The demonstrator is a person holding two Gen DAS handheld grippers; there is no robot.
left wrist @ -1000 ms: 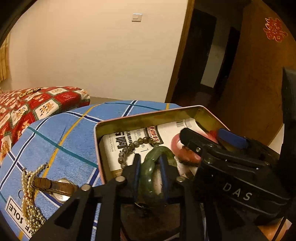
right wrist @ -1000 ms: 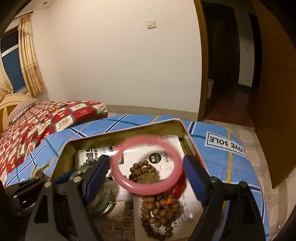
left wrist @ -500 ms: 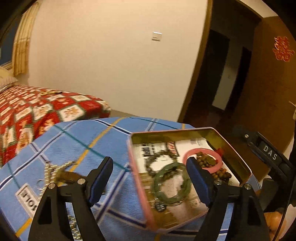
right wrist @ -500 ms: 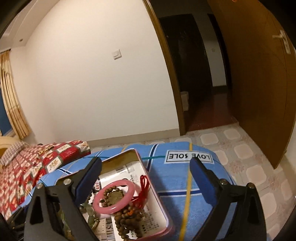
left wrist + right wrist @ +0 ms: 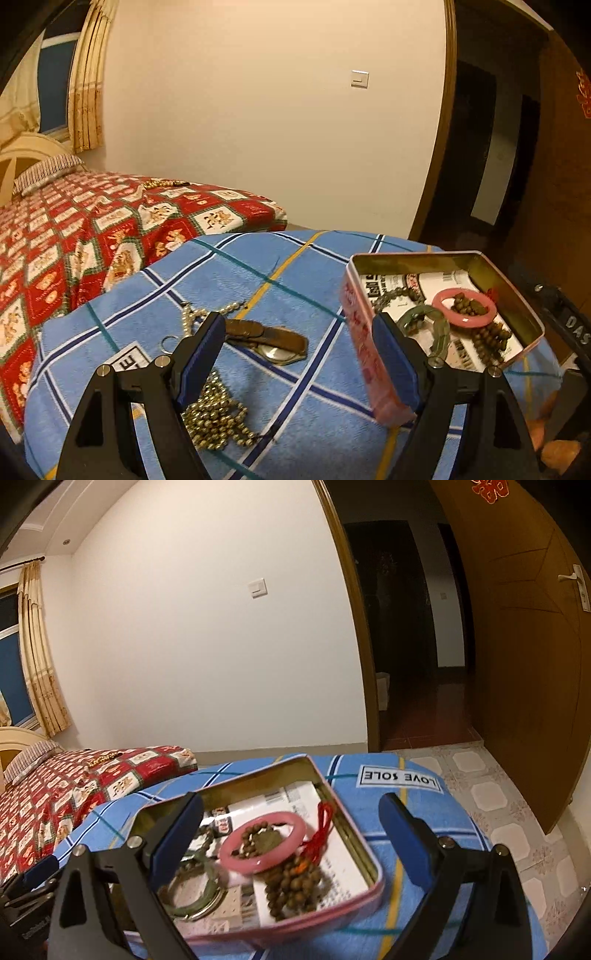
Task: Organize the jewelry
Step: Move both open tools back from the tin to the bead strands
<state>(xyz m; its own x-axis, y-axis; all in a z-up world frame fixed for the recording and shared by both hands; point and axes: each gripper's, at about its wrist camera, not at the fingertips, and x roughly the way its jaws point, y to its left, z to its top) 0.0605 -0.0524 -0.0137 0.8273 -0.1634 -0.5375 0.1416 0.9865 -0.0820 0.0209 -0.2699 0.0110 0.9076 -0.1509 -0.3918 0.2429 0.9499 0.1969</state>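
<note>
Swinging between pieces is where I judge this sorting to be: the pink bangle (image 5: 264, 841) and the green bangle (image 5: 428, 326) already lie in the pink tin (image 5: 356, 325), along with brown prayer beads (image 5: 291, 882).

My left tongs (image 5: 299, 360) stand released, their jaws having just sprung wide within this last second, with nothing between them. My right tongs (image 5: 291, 842) are released too, their jaws also just widened, empty, framing the tin without touching it.

What is left sits at lower left of the left wrist view, on the blue checked cloth (image 5: 258, 273): a watch (image 5: 271, 341) with a brown strap, a pearl strand (image 5: 207, 314) and a heap of gold beads (image 5: 214, 417). The watch looks the likely next pick.

Its long axis runs along the strap, from middle left down toward lower right of that frame, dial end nearer the tin. I judge the next move calls for lowering the left tongs and turning them so the jaws close across the strap's narrow width, not along it. The beads just below could snag.
</note>
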